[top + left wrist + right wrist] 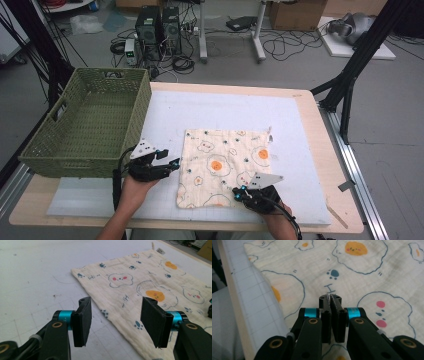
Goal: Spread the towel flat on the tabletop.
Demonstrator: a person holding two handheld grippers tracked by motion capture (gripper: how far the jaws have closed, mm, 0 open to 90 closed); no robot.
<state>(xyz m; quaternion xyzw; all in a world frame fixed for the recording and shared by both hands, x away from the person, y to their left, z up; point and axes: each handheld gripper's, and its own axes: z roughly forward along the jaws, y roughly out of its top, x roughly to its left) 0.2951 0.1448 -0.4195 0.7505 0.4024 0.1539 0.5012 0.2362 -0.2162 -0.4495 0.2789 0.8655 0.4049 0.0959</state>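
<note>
One green basket (pixel 90 120), nothing inside.

I see cloth (pixel 224 167): soft crinkled cotton weave, matt, printed. Left tongs (pixel 117 323): matt black rubbery pads, glossy teal metal collars. Desk (pixel 320 150): pale wood edge, smooth matt white mat. Basket (pixel 90 125): rough green wicker.

Lab or workshop, computer towers (pixel 159 31) on concrete floor (pixel 390 100), tangled cables (pixel 285 45), black rig struts (pixel 357 60)
</note>
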